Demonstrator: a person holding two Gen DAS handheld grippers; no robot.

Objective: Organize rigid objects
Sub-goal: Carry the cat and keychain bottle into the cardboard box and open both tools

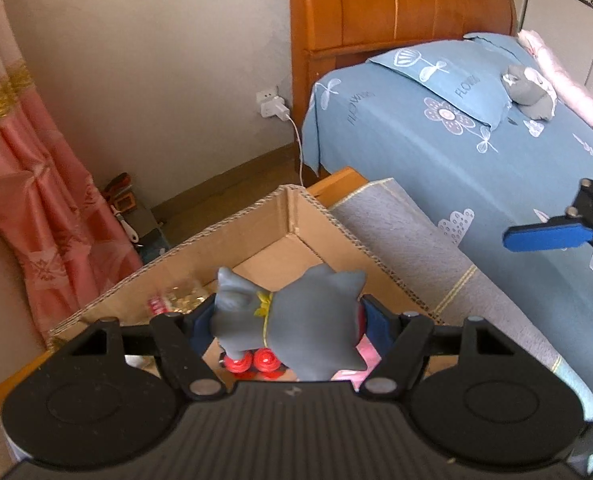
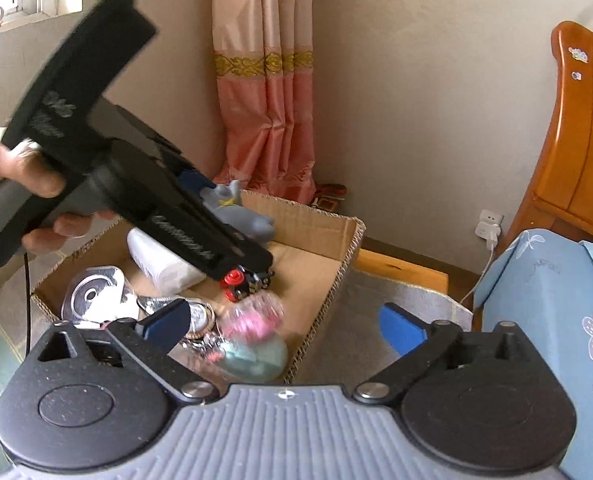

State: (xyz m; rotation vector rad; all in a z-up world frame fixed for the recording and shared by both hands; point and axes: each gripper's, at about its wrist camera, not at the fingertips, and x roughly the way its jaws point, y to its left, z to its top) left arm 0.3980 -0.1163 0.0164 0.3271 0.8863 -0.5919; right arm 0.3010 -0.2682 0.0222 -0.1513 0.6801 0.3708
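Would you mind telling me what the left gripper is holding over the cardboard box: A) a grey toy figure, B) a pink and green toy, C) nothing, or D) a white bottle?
A: the left gripper has its blue pads on either side of the grey toy figure, above the cardboard box.

One cardboard box (image 2: 320,280), one grey figurine (image 1: 296,320), one white bottle (image 2: 160,260), two grippers, one bed (image 1: 476,140)

grey rug (image 2: 360,320) carries open cardboard box (image 2: 336,280); blue-sheeted bed (image 1: 476,160) carries pillow (image 1: 448,76), grey plush (image 1: 530,90).
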